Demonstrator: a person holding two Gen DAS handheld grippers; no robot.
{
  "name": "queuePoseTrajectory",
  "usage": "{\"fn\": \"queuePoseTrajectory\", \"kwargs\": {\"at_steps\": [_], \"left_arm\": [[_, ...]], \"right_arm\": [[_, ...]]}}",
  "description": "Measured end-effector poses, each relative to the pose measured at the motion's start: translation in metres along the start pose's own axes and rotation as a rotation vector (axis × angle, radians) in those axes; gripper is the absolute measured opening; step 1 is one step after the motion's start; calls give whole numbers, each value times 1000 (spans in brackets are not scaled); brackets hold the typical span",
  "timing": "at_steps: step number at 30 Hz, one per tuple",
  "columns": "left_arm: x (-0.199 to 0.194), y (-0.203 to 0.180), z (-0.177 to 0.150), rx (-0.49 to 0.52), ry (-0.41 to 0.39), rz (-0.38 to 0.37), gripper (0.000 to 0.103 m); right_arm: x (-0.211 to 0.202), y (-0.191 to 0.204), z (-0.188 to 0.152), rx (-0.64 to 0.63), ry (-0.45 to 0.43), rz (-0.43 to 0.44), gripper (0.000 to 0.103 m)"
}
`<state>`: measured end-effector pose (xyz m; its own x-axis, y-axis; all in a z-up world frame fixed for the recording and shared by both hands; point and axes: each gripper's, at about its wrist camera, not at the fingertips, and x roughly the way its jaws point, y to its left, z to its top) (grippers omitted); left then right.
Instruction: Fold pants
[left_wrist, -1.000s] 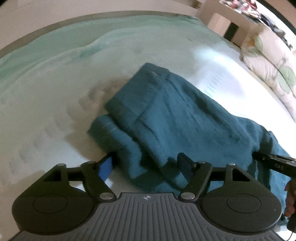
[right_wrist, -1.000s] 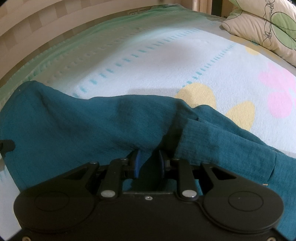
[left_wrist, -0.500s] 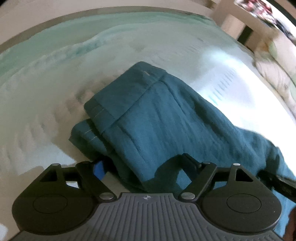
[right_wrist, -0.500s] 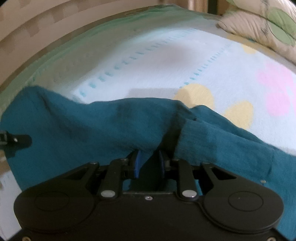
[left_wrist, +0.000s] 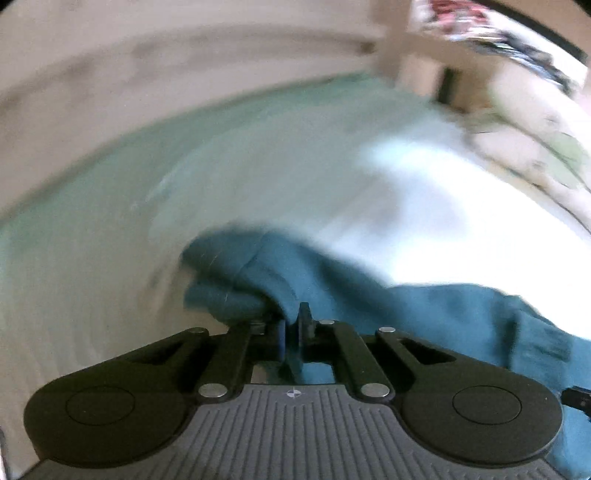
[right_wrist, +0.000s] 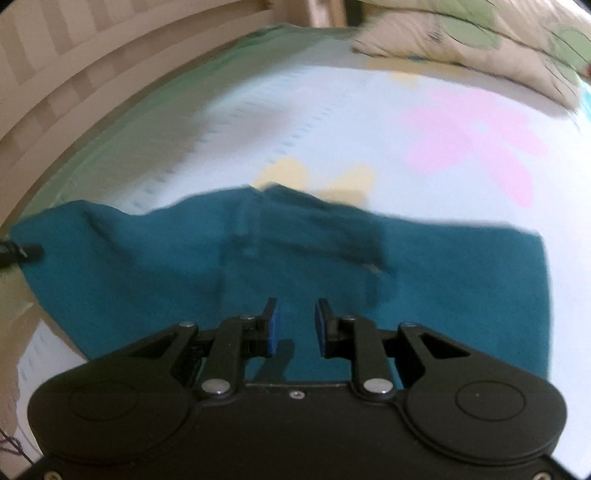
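Pants (right_wrist: 280, 266) on flowered bedsheet (right_wrist: 369, 122), pillow (right_wrist: 480, 40), slatted rail (right_wrist: 74, 74)

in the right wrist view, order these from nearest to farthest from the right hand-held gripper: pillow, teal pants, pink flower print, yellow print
1. teal pants: right in front of the right hand-held gripper, spread across the bed.
2. yellow print: just beyond the pants' far edge, center.
3. pink flower print: farther out, to the right.
4. pillow: at the head of the bed, upper right.
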<state>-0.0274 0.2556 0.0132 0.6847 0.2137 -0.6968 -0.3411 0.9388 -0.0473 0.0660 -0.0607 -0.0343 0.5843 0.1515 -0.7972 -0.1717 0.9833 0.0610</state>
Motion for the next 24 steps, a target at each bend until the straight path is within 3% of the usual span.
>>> {"fn": "queuePoseTrajectory", "kwargs": {"at_steps": [5, 8, 10, 12, 14, 18, 21, 24], "left_arm": [[-58, -92, 12, 234, -155, -147, 5], [-77, -153, 6, 367, -183, -279, 5], [-79, -190, -4, 434, -157, -361, 5], [-70, -221, -16, 488, -97, -430, 13], [-55, -244, -29, 525, -19, -485, 14], [-32, -268, -48, 492, 123, -577, 14], [-31, -275, -50, 467, 135, -629, 14], [-44, -286, -53, 520, 91, -654, 14]], "right_arm": [[-9, -33, -21, 95, 7, 7, 30], [-17, -47, -30, 126, 11, 4, 30], [-25, -58, -34, 141, 4, -6, 30], [-34, -69, -35, 156, 0, -22, 30], [-42, -80, -37, 174, -2, -43, 30], [-55, -104, -41, 214, 2, -84, 31], [-59, -114, -44, 233, 6, -106, 31], [-61, -118, -43, 237, 3, -116, 31]]}}
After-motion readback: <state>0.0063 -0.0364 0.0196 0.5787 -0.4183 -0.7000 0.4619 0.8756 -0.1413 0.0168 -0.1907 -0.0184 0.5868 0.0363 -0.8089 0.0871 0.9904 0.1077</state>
